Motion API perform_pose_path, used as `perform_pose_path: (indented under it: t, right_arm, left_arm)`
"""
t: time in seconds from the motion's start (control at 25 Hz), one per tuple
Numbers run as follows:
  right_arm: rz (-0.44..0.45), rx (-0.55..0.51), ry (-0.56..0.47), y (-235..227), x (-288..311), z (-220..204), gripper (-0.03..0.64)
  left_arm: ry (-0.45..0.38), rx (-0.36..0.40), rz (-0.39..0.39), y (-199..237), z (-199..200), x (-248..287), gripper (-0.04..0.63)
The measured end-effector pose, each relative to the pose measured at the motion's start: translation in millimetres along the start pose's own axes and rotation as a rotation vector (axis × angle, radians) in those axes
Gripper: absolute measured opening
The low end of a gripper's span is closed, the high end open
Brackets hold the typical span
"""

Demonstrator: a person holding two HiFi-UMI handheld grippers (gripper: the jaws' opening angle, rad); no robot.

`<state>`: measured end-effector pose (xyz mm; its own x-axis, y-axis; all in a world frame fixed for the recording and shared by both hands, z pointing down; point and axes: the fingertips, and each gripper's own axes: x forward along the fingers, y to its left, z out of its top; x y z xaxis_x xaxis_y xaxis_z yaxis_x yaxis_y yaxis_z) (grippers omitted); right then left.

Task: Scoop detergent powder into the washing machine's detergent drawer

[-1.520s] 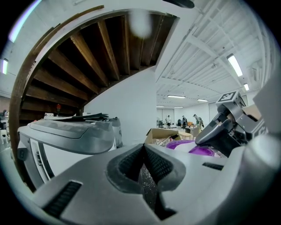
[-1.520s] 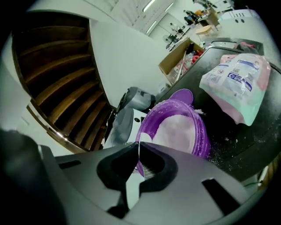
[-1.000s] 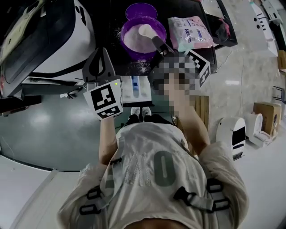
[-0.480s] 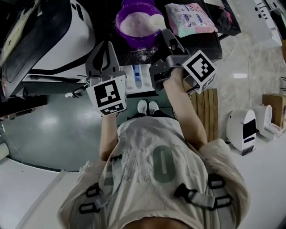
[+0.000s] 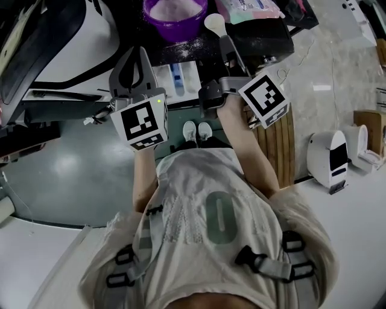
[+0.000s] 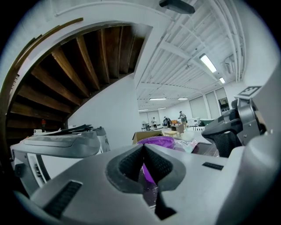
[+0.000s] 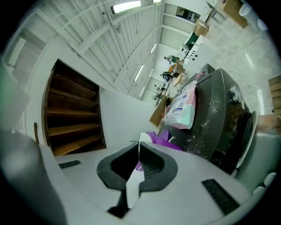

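Right gripper view: the right gripper [image 7: 139, 151] is clamped on the white scoop [image 7: 133, 186] handle. The left gripper [image 6: 143, 149] jaws are pressed together, empty. The scoop head is held just beside the purple powder bowl [image 5: 175, 18], beyond the open detergent drawer [image 5: 176, 78]. Print on the pouch [image 5: 247, 7] is illegible.

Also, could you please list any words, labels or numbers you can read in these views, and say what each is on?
"0" (possibly a letter O): large figure on the front of the person's shirt.
Detergent bag: blue print, too blurred to read.
Marker cubes: black and white square patterns only, no words.
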<state>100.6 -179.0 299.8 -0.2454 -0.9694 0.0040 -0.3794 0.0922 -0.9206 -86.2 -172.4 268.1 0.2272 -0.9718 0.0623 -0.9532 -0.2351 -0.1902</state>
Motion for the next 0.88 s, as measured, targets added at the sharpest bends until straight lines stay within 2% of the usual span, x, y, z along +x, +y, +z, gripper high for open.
perform_pose_path:
  t: [0.16,0.36,0.64,0.88]
  right_arm:
    - [0.011,0.008,-0.044,-5,-25,3,0.011]
    - [0.023,-0.038,-0.082,-12,-54,-1,0.011]
    - [0.013,-0.081,-0.057,-28,-74,-12,0.011]
    - [0.002,-0.033,-0.059,-40,-80,-14,0.011]
  left_arm:
    - [0.006,-0.01,0.005,-10,-5,-15,0.02]
    - [0.015,0.003,-0.004,-24,-12,-31,0.02]
    - [0.042,-0.005,0.006,-28,-29,-41,0.02]
    - [0.081,-0.027,0.021,-27,-44,-44,0.02]
